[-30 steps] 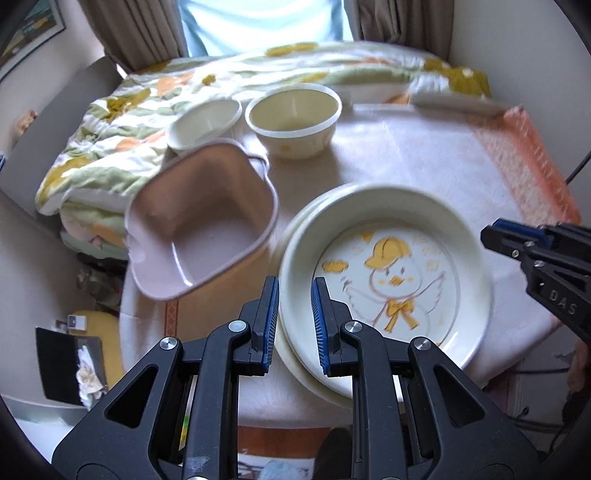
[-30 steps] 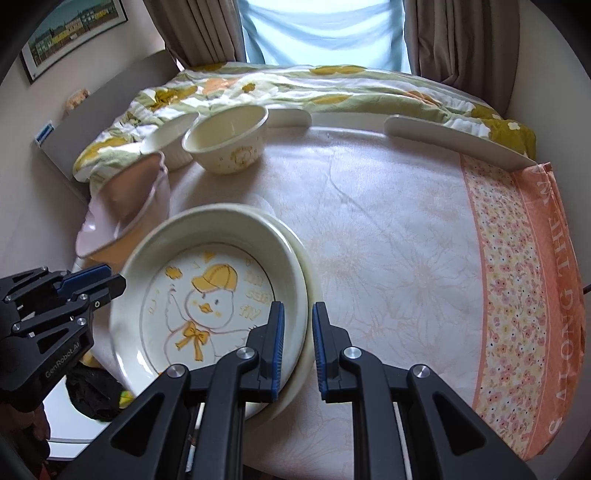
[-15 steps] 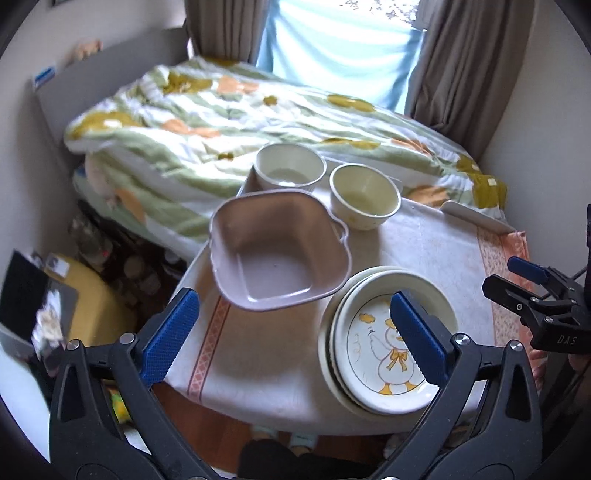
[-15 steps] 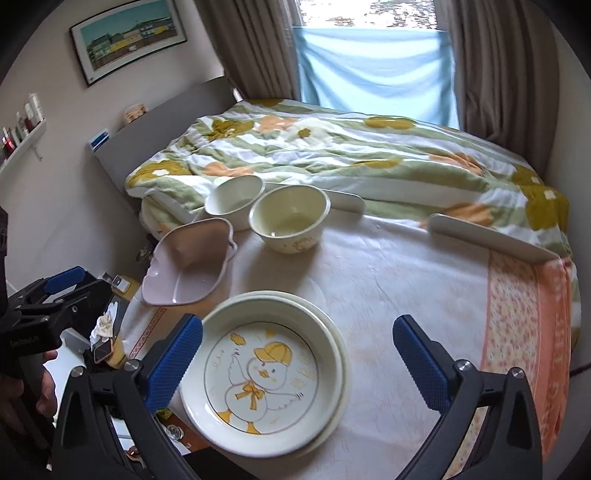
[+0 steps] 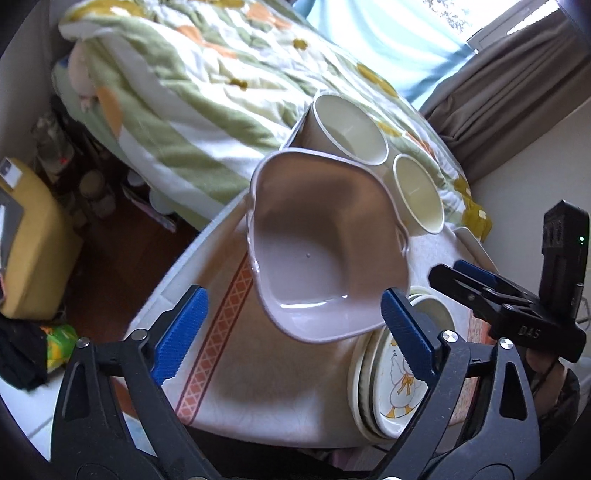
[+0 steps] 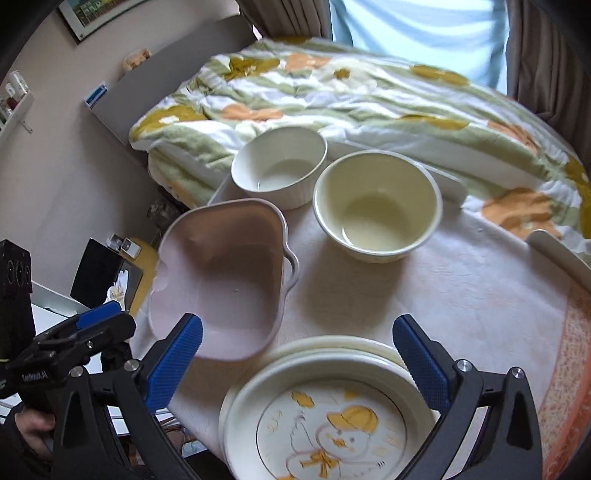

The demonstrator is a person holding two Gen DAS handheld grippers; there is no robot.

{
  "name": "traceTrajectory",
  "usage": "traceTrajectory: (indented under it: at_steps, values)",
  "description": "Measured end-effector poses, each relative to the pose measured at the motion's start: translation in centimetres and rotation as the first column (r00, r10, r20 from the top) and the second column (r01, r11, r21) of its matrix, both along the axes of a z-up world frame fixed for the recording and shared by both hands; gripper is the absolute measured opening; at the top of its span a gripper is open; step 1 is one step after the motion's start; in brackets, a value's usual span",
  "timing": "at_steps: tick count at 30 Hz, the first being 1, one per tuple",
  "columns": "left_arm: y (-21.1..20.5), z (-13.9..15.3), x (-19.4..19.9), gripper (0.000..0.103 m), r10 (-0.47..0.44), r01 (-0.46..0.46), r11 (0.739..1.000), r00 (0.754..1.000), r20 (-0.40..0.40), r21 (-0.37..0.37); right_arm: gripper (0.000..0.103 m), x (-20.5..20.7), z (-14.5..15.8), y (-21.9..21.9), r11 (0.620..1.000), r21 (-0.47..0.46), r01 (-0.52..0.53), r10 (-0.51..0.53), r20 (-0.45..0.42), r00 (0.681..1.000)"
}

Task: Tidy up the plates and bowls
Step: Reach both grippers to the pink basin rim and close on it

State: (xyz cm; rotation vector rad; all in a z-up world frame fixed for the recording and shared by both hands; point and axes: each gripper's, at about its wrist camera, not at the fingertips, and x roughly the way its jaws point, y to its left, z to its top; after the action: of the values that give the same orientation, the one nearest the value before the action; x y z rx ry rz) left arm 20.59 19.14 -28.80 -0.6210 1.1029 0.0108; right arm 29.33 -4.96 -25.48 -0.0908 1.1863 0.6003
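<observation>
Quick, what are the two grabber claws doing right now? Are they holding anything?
Left gripper: open, holding nothing, facing the pink dish.
Right gripper: open, holding nothing, over the duck plate.

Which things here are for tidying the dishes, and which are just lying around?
For the job: pink dish, white bowl, cream bowl, duck plate on the plate stack.

Just lying around: quilt, picture, yellow box.

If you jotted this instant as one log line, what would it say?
left claw: open, empty | right claw: open, empty | duck plate: top of plate stack | pink dish: beside stack | two cream bowls: unstacked
</observation>
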Motion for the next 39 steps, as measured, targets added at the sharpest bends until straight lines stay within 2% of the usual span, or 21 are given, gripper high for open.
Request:
traceTrajectory:
  at_steps: [2,4,6,7,8,9,11,13,14,16,22,30,36,39]
  values:
    - [0.1,-1.3,1.1,0.092,-0.02,0.02,1.0,0.999,-0.027,-0.009,0.103,0.7,-0.9,0.9,1.0,-0.013,-0.008,0.008,-0.014,1.0]
    - [0.2,-2.4,2.0,0.084,-0.046,0.045,0.999,0.998,-0.048,-0.02,0.1,1.3,-1.9,1.8,1.0,-0.008,-0.019,0.019,-0.037,0.999]
    - [0.2,-3.0,2.9,0.076,-0.067,0.065,0.997,0.996,-0.059,-0.034,0.081,1.8,-2.7,2.7,0.999,-0.022,-0.031,0.03,-0.06,0.998]
    - [0.2,-3.2,3.3,0.072,-0.078,0.076,0.997,0.995,-0.064,-0.032,0.074,1.9,-3.3,3.0,0.999,-0.029,-0.038,0.036,-0.073,0.997]
    - [0.1,-3.5,3.7,0.07,-0.09,0.089,0.996,0.994,-0.069,-0.027,0.061,2.0,-3.8,3.3,0.999,-0.034,-0.042,0.038,-0.089,0.995]
    - [0.1,-3.6,4.0,0.067,-0.1,0.099,0.995,0.992,-0.075,-0.015,0.054,2.0,-4.1,3.4,0.998,-0.036,-0.042,0.038,-0.103,0.994]
    - [-0.1,-3.9,4.7,0.057,-0.122,0.123,0.992,0.989,-0.087,0.012,0.047,2.0,-4.7,3.6,0.999,-0.032,-0.039,0.035,-0.12,0.992]
    - [-0.1,-4.3,5.1,0.037,-0.142,0.145,0.989,0.985,-0.101,0.02,0.033,1.9,-5.0,3.8,0.999,-0.027,-0.042,0.038,-0.127,0.991]
    - [-0.1,-4.6,5.3,0.032,-0.15,0.154,0.988,0.982,-0.113,0.023,0.026,1.9,-5.1,3.9,0.999,-0.022,-0.042,0.039,-0.13,0.991]
    - [-0.1,-4.8,5.6,0.025,-0.159,0.166,0.985,0.979,-0.125,0.043,0.018,1.8,-5.2,4.0,0.999,-0.019,-0.042,0.039,-0.131,0.991]
    - [-0.3,-3.9,5.5,0.023,-0.176,0.188,0.978,0.977,-0.121,0.094,0.015,1.3,-4.5,4.0,0.999,-0.011,-0.033,0.032,-0.109,0.994]
    - [-2.2,0.9,3.5,0.023,-0.199,0.207,0.959,0.978,-0.058,0.194,0.015,-0.7,-1.6,2.4,0.998,0.052,-0.023,0.026,-0.047,0.999]
    - [-7.6,5.2,2.5,0.023,-0.248,0.24,0.94,0.969,0.001,0.243,0.015,-2.7,1.3,-2.4,0.997,0.073,0.009,-0.009,0.008,1.0]
    - [-12.2,6.7,2.2,0.023,-0.314,0.299,0.92,0.949,0.023,0.254,0.015,-4.1,2.9,-6.8,0.995,0.081,0.064,-0.068,0.043,0.997]
